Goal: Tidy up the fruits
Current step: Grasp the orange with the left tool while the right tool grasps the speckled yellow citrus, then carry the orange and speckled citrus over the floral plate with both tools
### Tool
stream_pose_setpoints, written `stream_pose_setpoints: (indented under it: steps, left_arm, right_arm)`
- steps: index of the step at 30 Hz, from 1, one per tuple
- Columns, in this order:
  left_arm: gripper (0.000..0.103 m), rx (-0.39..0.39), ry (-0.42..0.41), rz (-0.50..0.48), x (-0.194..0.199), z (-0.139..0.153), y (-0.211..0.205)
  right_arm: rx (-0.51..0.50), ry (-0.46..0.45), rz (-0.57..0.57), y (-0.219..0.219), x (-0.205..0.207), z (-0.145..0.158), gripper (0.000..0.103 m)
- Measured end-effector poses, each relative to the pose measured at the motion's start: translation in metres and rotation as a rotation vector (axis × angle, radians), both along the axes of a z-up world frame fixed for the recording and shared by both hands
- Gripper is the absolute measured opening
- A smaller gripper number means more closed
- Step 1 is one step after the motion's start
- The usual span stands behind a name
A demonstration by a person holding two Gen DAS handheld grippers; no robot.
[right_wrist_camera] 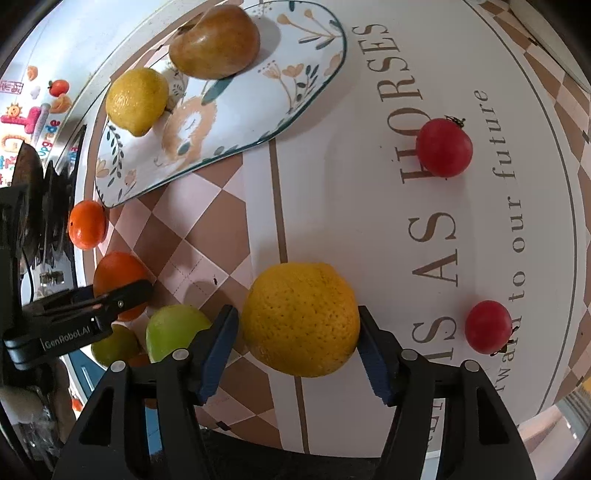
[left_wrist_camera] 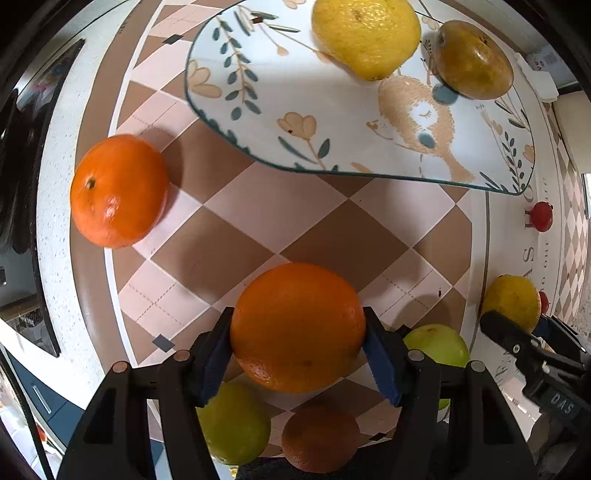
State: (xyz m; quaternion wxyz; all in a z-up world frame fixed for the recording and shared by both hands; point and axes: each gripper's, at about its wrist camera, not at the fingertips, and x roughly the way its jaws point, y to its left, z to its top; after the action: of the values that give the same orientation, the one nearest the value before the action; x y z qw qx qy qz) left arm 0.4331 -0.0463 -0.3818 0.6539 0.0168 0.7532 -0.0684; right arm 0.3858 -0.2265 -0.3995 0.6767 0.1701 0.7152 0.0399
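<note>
Orange (left_wrist_camera: pixel 297 326) pinched btwn left tool (left_wrist_camera: pixel 298 354) pads, over mat (left_wrist_camera: pixel 240 206).

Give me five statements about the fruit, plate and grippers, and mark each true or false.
1. The left gripper is shut on an orange. True.
2. The right gripper holds a red tomato. False: it is shut on a yellow citrus.
3. The plate is bare. False: a lemon and a brown pear lie on it.
4. A mandarin lies on the mat, off the plate. True.
5. Two tomatoes lie on the plate. False: both lie on the mat.
</note>
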Motion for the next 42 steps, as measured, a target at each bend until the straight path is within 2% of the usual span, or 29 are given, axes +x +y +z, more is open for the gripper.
stream_pose_setpoints:
  steps: [4,7,10,14,17,22,29,35,42]
  left_arm:
    - [0.063,-0.032,-0.016,0.040,-0.013,0.009,0.017]
    - [0.063,-0.079,-0.055,0.065,-0.016,0.038,0.033]
    - [0.063,-0.136,-0.117,0.079,-0.011,0.075,0.036]
    - [0.063,-0.190,-0.180,0.087,0.014,0.116,0.035]
    - [0.063,-0.200,-0.196,0.106,0.049,0.124,0.033]
    - [0.063,-0.125,-0.181,0.114,0.107,0.101,0.025]
    - [0.063,-0.069,-0.116,0.161,0.169,0.061,0.028]
    - [0.063,-0.036,-0.062,0.130,0.184,0.035,0.015]
    - [0.063,-0.036,-0.034,0.136,0.182,0.025,0.014]
  right_arm:
    - [-0.004,0.007,0.000,-0.008,-0.001,0.004,0.061]
    - [0.011,-0.006,0.001,-0.006,0.002,0.014,0.061]
    - [0.040,-0.058,0.005,0.001,0.018,0.039,0.061]
    - [0.033,-0.118,0.030,0.015,0.052,0.067,0.061]
    - [-0.018,-0.145,0.072,0.031,0.087,0.072,0.061]
    - [-0.062,-0.113,0.117,0.041,0.126,0.055,0.061]
    - [-0.089,-0.050,0.138,0.048,0.139,0.028,0.061]
    - [-0.082,-0.003,0.138,0.050,0.140,0.014,0.061]
    - [-0.072,0.034,0.125,0.046,0.146,0.010,0.061]
